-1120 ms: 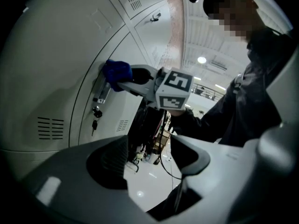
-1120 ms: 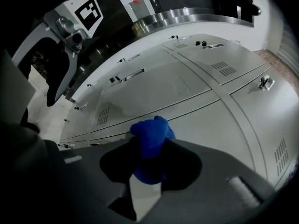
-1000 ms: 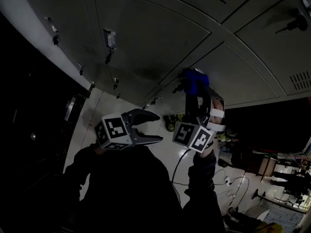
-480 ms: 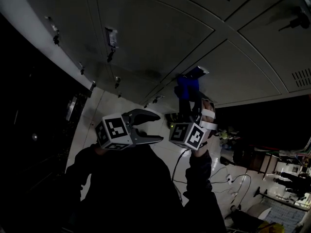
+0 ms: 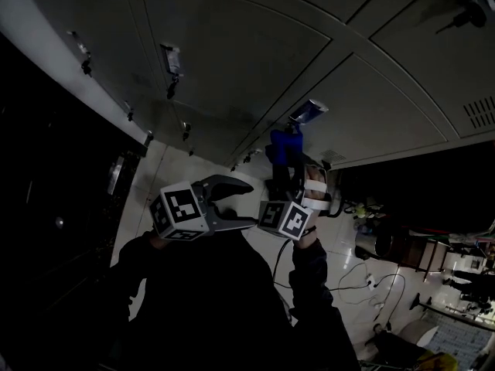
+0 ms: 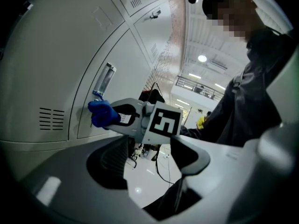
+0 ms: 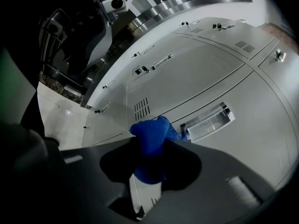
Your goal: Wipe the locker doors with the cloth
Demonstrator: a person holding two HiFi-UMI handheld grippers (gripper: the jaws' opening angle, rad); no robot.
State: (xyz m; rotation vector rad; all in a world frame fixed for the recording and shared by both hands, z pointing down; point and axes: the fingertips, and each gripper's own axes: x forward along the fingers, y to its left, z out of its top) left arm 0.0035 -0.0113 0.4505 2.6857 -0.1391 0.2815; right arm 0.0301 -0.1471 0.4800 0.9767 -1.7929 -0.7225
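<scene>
Grey locker doors [image 5: 232, 60] fill the top of the head view. My right gripper [image 5: 287, 161] is shut on a bunched blue cloth [image 5: 284, 146], which presses on a door just below a clear handle [image 5: 307, 112]. In the right gripper view the cloth [image 7: 151, 143] bulges out between the jaws of that gripper [image 7: 149, 158], beside the handle [image 7: 208, 120]. My left gripper [image 5: 241, 202] hangs open and holds nothing, a little left of the right one and off the doors. The left gripper view looks past its own spread jaws [image 6: 154, 158] at the cloth [image 6: 102, 114].
Small latches [image 5: 172, 60] and vent slots [image 7: 141, 108] stick out from the doors. A dark unit [image 5: 54, 207] stands at the left. On the pale floor [image 5: 356, 284] at the lower right lie cables and clutter.
My right gripper has slid the cloth leftward and down along the door, uncovering the clear handle above it. The left gripper has stayed where it was.
</scene>
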